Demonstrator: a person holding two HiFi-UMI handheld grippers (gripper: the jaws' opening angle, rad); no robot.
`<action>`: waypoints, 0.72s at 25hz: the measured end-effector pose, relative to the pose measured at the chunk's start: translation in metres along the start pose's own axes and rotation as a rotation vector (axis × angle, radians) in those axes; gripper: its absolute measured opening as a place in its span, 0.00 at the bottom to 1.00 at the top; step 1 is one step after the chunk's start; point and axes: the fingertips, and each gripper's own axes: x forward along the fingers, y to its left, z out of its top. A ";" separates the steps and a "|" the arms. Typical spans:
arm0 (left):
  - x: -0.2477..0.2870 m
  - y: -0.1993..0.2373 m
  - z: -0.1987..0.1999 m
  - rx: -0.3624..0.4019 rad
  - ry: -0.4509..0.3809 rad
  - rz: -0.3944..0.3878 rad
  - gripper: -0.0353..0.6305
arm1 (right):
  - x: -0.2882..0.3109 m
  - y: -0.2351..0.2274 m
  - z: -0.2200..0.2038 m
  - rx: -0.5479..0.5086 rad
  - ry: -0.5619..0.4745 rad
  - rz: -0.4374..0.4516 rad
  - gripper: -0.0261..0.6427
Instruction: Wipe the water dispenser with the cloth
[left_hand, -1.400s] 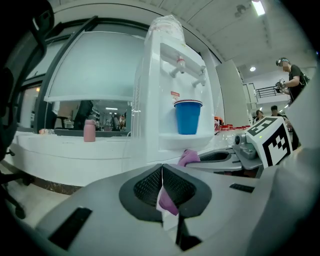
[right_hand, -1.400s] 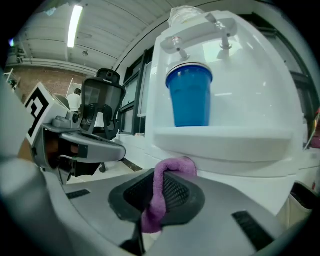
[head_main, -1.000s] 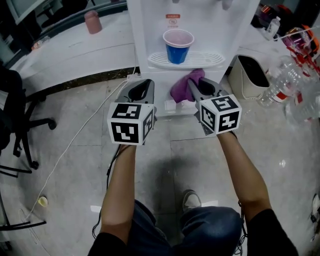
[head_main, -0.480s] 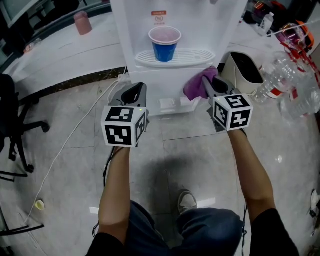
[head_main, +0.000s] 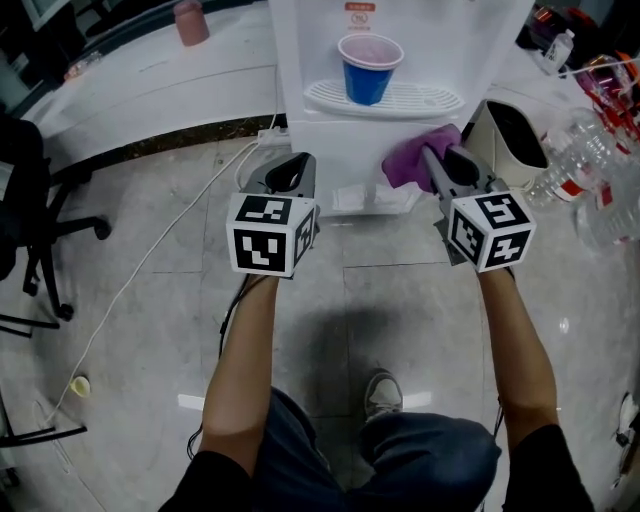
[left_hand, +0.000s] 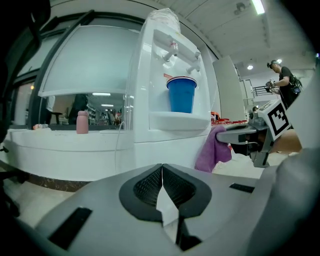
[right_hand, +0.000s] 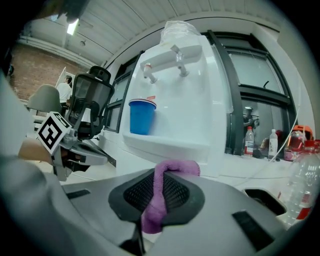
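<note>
Cloth (head_main: 415, 160) is pinched in right gripper (head_main: 432, 160), held near dispenser (head_main: 340, 150) front, below tray (head_main: 385, 100); contact can't be told. Left gripper (head_main: 290, 165) jaws are pressed together, nothing held. Cup (head_main: 368, 68) is stood on tray, contents not readable. Cup could be knocked over if wipe is swept upward; cloth could slip, as only a fold is gripped.
</note>
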 end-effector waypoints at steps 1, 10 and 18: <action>-0.001 0.002 -0.003 -0.004 0.004 0.004 0.09 | 0.000 0.009 0.004 -0.007 -0.010 0.017 0.09; -0.020 0.021 -0.028 -0.029 0.022 0.036 0.09 | 0.029 0.099 -0.004 -0.043 -0.010 0.181 0.09; -0.036 0.028 -0.052 -0.027 0.054 0.068 0.09 | 0.073 0.160 -0.044 -0.078 0.024 0.261 0.09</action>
